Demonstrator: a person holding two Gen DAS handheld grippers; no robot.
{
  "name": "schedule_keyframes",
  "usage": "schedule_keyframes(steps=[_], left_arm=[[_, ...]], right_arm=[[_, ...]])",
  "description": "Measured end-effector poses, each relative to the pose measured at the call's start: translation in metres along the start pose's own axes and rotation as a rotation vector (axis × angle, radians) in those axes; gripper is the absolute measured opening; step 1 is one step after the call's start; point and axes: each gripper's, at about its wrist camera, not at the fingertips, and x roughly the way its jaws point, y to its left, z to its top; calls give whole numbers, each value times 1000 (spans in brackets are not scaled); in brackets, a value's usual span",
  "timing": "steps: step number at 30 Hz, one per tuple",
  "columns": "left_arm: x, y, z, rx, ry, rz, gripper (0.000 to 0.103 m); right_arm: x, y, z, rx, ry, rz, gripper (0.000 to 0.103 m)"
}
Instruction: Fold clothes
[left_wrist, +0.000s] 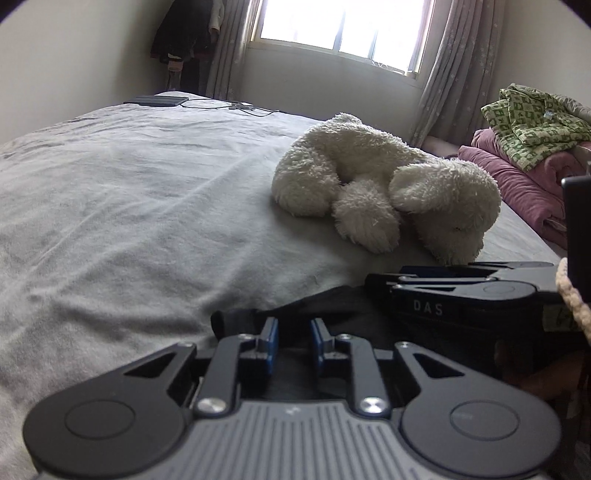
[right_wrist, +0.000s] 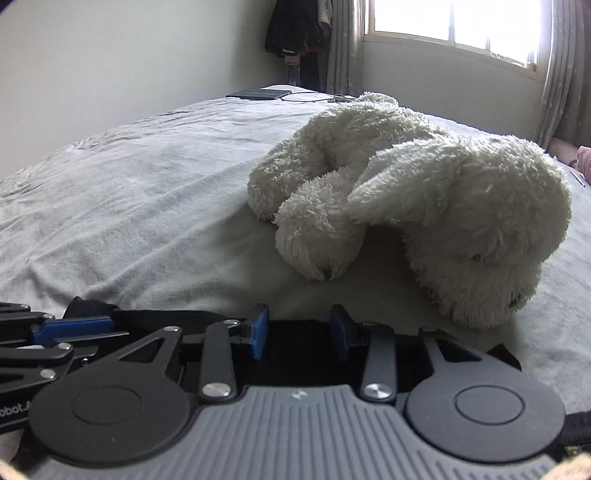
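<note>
Both grippers sit low over the near edge of the bed, and I read that as deliberate: the dark, nearly black garment lies right under them on the pale grey sheet. My left gripper has its blue-padded fingers parted with a narrow gap, nothing between them, the dark cloth visible beneath and just ahead. My right gripper is spread wider, also pinching nothing, and hovers over the same dark cloth. In the left view I see the right gripper's black body close alongside, with a bit of the person's cream knitted sleeve at the frame edge.

How the garment lies is hard to judge; only a strip of it shows past the fingers, with a small rolled end poking out towards the left. I cannot tell whether it is spread flat or already doubled over, so this could be the grippers lining up on an edge or letting go of a finished fold.

Beyond it, a fluffy white plush dog slumps near the bed's right side, close enough to crowd any fold made outward. At the far right edge a green patterned garment rests on a mauve quilt, probably kept clear there on purpose.
</note>
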Motion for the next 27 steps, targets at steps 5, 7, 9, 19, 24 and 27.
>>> schedule_keyframes(steps=[5, 7, 9, 19, 24, 27], left_arm=[[-7, 5, 3, -44, -18, -2, 25], [-12, 3, 5, -48, -38, 1, 27], [-16, 1, 7, -48, -58, -23, 27], [2, -13, -2, 32, -10, -1, 33], [3, -18, -5, 73, -20, -1, 44], [1, -17, -3, 62, -23, 8, 44]], right_arm=[[-34, -9, -6, 9, -15, -22, 35], [-48, -13, -9, 12, -20, -31, 36], [-64, -12, -23, 19, -4, -24, 36], [-32, -18, -27, 131, 0, 43, 45], [-62, -24, -30, 116, -11, -15, 45], [-97, -45, -52, 121, -8, -111, 45]])
